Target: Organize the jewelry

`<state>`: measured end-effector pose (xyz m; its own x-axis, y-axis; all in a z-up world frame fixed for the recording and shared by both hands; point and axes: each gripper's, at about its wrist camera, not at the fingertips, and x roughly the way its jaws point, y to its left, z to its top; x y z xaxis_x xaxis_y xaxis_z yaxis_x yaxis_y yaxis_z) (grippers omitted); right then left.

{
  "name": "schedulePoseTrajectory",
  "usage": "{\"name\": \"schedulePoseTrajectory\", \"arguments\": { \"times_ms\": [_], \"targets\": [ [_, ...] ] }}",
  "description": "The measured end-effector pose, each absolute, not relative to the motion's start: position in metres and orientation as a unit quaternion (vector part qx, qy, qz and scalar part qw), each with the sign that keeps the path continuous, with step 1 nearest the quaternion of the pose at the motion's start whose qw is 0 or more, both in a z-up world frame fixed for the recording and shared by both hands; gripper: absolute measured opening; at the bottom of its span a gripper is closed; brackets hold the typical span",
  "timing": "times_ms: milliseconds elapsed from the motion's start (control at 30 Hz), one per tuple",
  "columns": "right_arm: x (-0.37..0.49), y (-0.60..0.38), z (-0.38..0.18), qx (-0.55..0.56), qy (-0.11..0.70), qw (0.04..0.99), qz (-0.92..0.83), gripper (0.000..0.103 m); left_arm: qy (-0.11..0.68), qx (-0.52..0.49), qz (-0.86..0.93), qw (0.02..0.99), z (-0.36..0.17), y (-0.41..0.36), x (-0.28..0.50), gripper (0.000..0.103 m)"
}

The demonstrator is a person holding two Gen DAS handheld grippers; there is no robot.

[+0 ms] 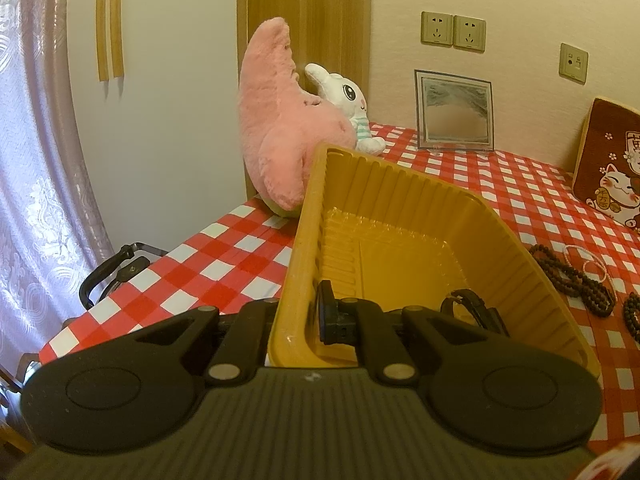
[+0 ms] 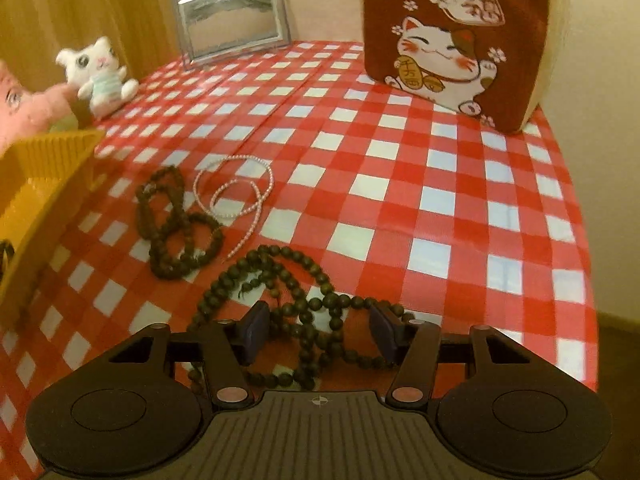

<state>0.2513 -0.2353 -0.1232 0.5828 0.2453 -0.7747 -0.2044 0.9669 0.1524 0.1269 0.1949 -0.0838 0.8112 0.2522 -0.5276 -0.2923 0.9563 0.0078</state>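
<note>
My left gripper [image 1: 298, 316] is shut on the near left wall of a yellow plastic tray [image 1: 400, 200] and holds it tilted. A black watch [image 1: 476, 312] lies inside the tray near its front. My right gripper [image 2: 320, 332] is open, low over a dark bead necklace [image 2: 296, 280] whose strands lie between the fingers. A second dark bead strand [image 2: 176, 224] and a thin pink bead necklace [image 2: 240, 192] lie beyond it on the checked cloth. The tray's corner [image 2: 48, 168] shows at the left of the right wrist view. The dark beads [image 1: 576, 276] also show in the left wrist view.
A red-and-white checked tablecloth [image 2: 400, 160] covers the table. A pink plush [image 1: 276, 128] and a white plush cat [image 2: 100, 76] stand at the back left. A picture frame [image 2: 232, 16] and a lucky-cat cushion [image 2: 452, 32] stand at the back. The table edge drops at the right.
</note>
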Motion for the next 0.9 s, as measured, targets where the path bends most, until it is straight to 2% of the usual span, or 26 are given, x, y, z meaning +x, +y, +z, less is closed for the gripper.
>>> {"name": "schedulePoseTrajectory", "arguments": {
  "times_ms": [400, 500, 533, 600, 667, 867, 900],
  "targets": [
    [0.255, -0.216, -0.123, 0.047, 0.438, 0.888, 0.136, 0.053, 0.272, -0.036, 0.143, 0.951, -0.084, 0.195, 0.127, 0.007],
    [0.259, -0.207, -0.124, 0.024, 0.431, 0.894, 0.119, 0.053, 0.272, -0.037, 0.143, 0.951, -0.084, 0.195, 0.127, 0.007],
    [0.259, -0.201, -0.125, 0.004, 0.429, 0.896, 0.111, 0.051, 0.272, -0.036, 0.143, 0.951, -0.085, 0.195, 0.127, 0.007],
    [0.259, -0.19, -0.128, -0.034, 0.421, 0.901, 0.101, 0.038, 0.272, -0.037, 0.143, 0.951, -0.086, 0.195, 0.127, 0.007],
    [0.259, -0.186, -0.129, -0.034, 0.415, 0.903, 0.104, 0.014, 0.272, -0.036, 0.143, 0.951, -0.086, 0.195, 0.127, 0.007],
    [0.256, -0.184, -0.13, -0.037, 0.409, 0.905, 0.111, 0.012, 0.272, -0.036, 0.143, 0.951, -0.085, 0.195, 0.127, 0.007],
    [0.255, -0.185, -0.129, -0.033, 0.406, 0.906, 0.114, 0.007, 0.272, -0.035, 0.142, 0.951, -0.086, 0.196, 0.126, 0.007]
  ]
}}
